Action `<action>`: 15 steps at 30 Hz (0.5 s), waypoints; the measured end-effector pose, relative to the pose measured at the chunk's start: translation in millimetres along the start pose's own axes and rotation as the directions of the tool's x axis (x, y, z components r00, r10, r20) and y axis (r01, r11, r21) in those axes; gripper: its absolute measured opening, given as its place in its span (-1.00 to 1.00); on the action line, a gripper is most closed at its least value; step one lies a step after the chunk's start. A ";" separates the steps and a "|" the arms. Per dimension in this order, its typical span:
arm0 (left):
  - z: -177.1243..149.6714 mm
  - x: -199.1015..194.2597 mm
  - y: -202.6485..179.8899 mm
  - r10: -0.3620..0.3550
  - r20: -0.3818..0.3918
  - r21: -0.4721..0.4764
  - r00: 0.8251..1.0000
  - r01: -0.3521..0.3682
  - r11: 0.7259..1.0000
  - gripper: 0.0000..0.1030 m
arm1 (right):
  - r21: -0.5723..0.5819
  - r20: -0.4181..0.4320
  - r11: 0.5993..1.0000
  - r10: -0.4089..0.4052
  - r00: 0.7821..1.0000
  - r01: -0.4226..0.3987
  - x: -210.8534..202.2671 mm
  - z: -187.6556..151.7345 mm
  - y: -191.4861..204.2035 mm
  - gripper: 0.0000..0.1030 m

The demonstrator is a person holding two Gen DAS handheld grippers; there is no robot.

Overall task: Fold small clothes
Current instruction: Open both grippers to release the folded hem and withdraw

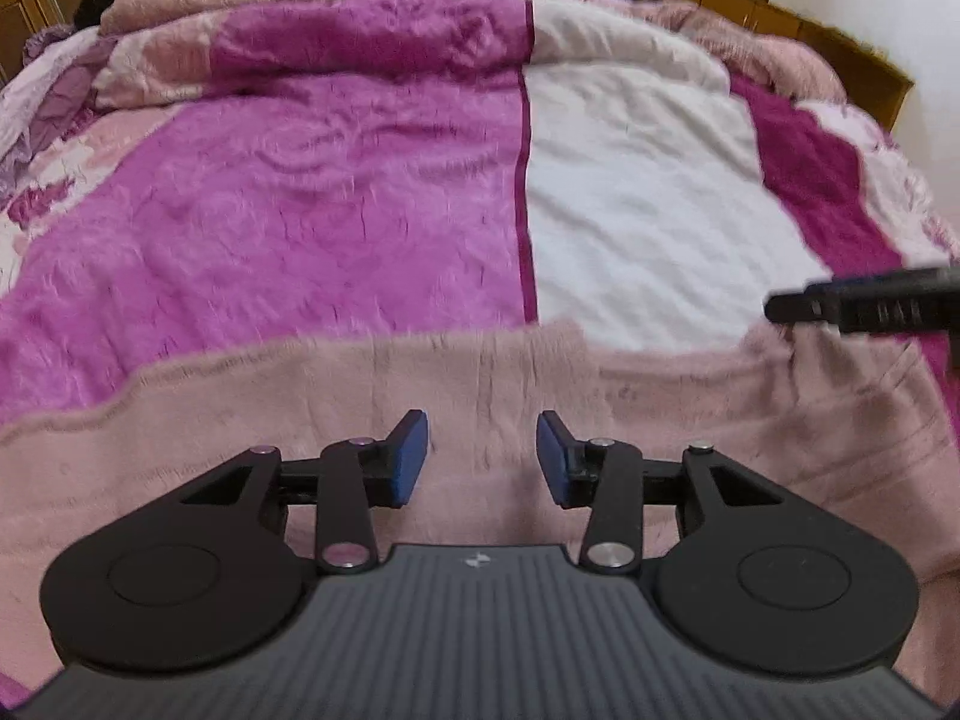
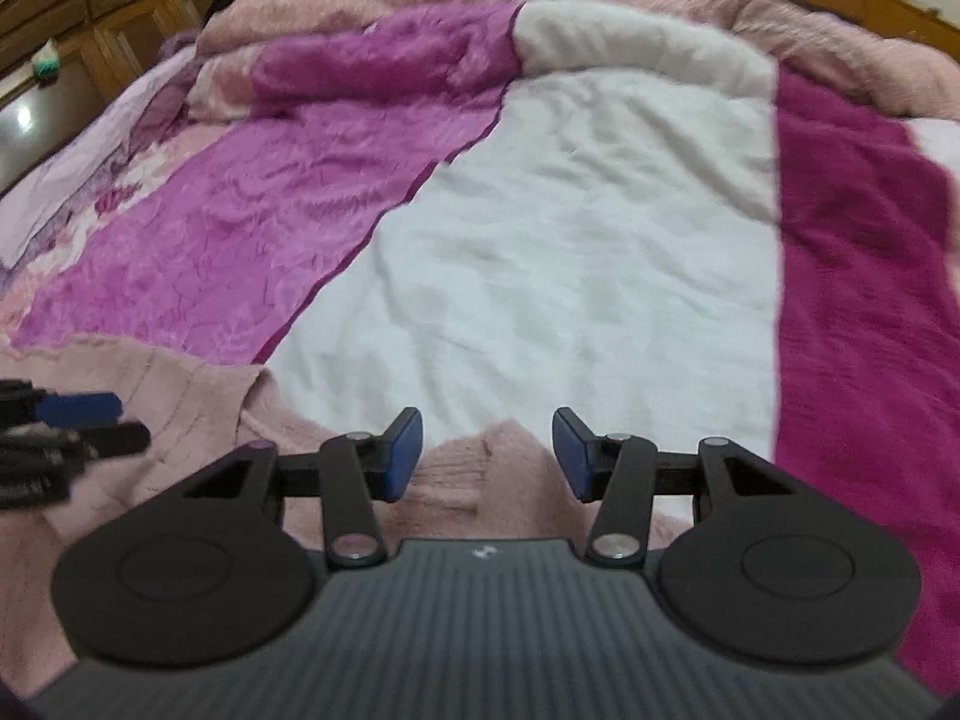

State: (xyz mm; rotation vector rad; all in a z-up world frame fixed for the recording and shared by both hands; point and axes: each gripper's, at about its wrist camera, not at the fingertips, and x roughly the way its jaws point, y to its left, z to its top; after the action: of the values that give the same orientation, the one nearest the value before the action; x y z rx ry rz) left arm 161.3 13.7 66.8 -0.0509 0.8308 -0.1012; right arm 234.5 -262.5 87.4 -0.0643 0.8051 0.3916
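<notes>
A pale pink garment point(image 1: 480, 384) lies spread flat across the lower part of both views, on a plush blanket point(image 1: 270, 210) of magenta, white and deep-pink blocks that covers the bed. In the left wrist view its far edge runs as one fairly straight line from the left side of the frame across to the right, with the white block showing beyond it; in the right wrist view a corner of the same cloth point(image 2: 498, 438) pokes up between the fingers at lower centre. The left gripper point(image 1: 482, 456) hangs over the cloth with its blue pads point(image 1: 411, 456) spread apart and nothing between them. The right gripper point(image 2: 487, 456) is likewise parted and empty, and it also shows as a dark, blurred bar at the right edge of the left view. Neither is pinching fabric. I would judge that one fold has probably been laid and let go, because the cloth lies as a tidy band, though the layers cannot be made out through the blur. What looks to be left is at least one more fold to make it compact, and I cannot see other clothes waiting.
</notes>
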 end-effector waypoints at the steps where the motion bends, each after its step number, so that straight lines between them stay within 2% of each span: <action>1: -3.3 4.8 -2.2 0.003 -0.015 0.007 1.000 -0.003 1.000 -0.06 | -0.018 -0.016 1.000 -0.007 1.000 0.007 6.7 1.1 0.9 -0.02; 4: -9.9 10.2 -4.6 0.011 -0.015 0.025 1.000 -0.010 1.000 -0.06 | -0.063 -0.064 0.998 -0.020 0.998 0.016 22.4 -0.7 1.6 -0.03; 7: -9.6 11.4 -5.2 0.010 -0.012 0.047 1.000 -0.009 0.999 -0.06 | -0.079 -0.097 0.996 0.035 0.995 -0.042 26.7 -6.9 -0.2 -0.01; 9: -8.8 12.7 -3.5 0.003 -0.015 0.043 1.000 -0.003 0.999 -0.06 | -0.125 -0.100 0.989 0.061 0.993 -0.074 23.9 -10.1 2.1 -0.11; 13: -8.2 14.3 0.0 -0.004 -0.018 0.027 1.000 0.005 1.000 -0.06 | -0.250 -0.116 0.963 0.077 0.990 -0.105 16.9 -14.5 10.6 -0.52; 15: -8.4 14.1 -0.5 -0.001 -0.016 0.030 1.000 0.002 1.000 -0.06 | -0.309 -0.103 0.944 0.086 0.991 -0.114 11.6 -16.2 15.0 -0.61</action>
State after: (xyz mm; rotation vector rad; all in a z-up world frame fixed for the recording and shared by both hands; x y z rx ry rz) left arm 164.5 11.6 50.8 -0.0226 0.8453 -0.1153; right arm 225.1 -248.2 69.2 -0.3415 0.8297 0.6148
